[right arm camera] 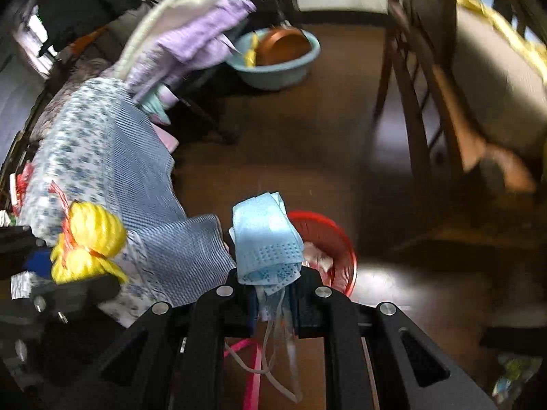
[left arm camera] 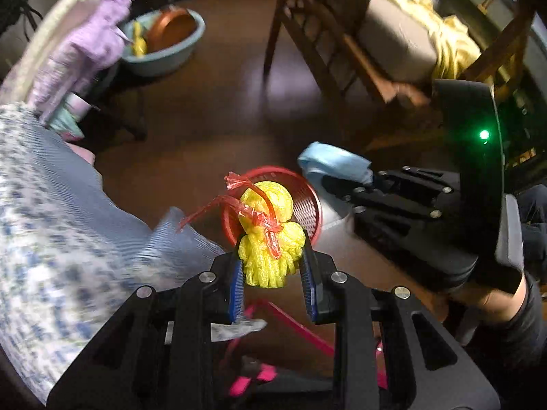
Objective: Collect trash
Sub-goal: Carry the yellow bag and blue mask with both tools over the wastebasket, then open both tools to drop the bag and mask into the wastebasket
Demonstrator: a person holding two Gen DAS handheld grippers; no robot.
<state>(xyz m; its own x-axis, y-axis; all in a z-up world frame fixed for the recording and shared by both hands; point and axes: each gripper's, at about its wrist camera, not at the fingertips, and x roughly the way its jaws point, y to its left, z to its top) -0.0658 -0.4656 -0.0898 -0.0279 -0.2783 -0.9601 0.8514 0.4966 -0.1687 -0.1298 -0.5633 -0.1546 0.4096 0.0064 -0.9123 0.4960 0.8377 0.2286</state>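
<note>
Left gripper clenched on a yellow cord bundle tied with red plastic string; bundle stands up out of the jaws, long axis along the fingers, directly over the red mesh basket on the dark floor. Right gripper clamped tight on a folded blue face mask; mask rises beyond the fingertips, ear loops trailing back between the fingers, basket just beyond it. Basket partly hidden by both items; its contents are hard to make out. Patterned cloth to the left, blurred.

Dim room, motion blur, fisheye-bent edges, glare patch on floor.
</note>
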